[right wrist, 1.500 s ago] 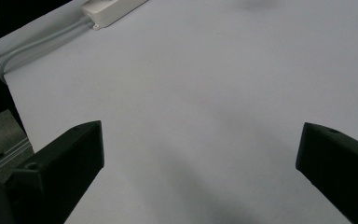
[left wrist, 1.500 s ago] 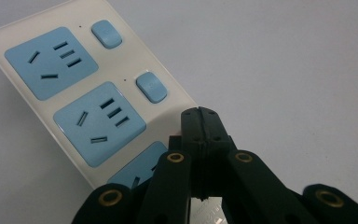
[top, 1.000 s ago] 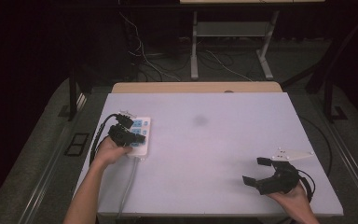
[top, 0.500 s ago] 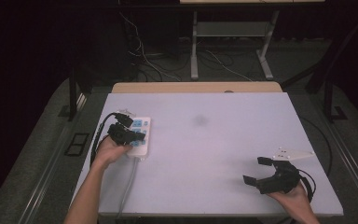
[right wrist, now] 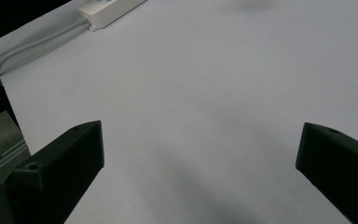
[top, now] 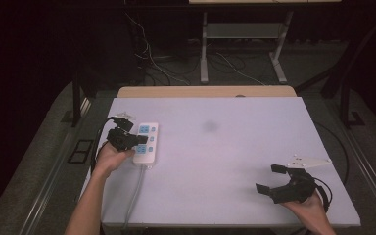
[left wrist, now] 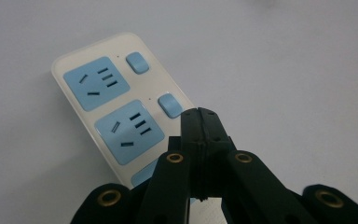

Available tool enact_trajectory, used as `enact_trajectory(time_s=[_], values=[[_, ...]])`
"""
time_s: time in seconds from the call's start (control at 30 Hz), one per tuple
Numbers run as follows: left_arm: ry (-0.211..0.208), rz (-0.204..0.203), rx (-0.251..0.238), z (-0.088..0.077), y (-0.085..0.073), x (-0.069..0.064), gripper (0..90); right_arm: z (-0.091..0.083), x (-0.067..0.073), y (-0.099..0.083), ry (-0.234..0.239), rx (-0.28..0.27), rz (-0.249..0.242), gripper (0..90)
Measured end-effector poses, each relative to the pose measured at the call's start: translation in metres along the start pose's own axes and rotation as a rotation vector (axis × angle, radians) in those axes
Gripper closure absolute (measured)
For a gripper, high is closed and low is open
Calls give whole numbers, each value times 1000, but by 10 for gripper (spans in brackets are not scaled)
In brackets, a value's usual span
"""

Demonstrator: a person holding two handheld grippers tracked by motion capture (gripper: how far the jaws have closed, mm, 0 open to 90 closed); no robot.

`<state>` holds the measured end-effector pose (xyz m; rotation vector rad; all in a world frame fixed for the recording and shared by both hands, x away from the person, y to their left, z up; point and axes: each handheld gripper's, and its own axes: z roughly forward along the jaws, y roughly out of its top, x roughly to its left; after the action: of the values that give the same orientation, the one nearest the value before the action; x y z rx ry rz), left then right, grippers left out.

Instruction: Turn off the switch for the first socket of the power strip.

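Left gripper view: left gripper [left wrist: 200,114] clenched, empty, tips over power strip [left wrist: 121,116]; strip's long axis runs toward upper left; right gripper [top: 274,178] released, well apart.

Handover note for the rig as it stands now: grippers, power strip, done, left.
Left gripper: shut, empty, tips over the power strip beside its second switch.
Right gripper: open, empty, low over the table near its right front corner.
Power strip: flat at the table's left side, cable running off the front edge, no plugs in the visible sockets.
Done: unclear.
Left: probably pressing a switch.
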<state>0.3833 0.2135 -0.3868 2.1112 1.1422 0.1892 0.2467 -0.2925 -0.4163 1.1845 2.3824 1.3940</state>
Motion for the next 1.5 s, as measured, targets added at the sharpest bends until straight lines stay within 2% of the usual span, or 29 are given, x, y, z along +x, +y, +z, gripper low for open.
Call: enact_trajectory(time_s=[0.47, 0.73, 0.87, 1.1, 1.5], values=[[21, -15, -91, -28, -2, -16, 892, 0, 1, 0, 1, -3, -1, 7], [28, -18, -176, -40, -12, -29, 845, -1, 0, -1, 1, -5, 4, 7], [16, -11, -215, -45, -18, -36, 826, -1, 1, -1, 0, -4, 5, 7], [7, -10, -285, -47, -32, -47, 770, 0, 1, -1, 1, -4, 6, 7], [6, 11, -341, -47, -49, -65, 691, 0, 1, -1, 1, -3, 5, 7]])
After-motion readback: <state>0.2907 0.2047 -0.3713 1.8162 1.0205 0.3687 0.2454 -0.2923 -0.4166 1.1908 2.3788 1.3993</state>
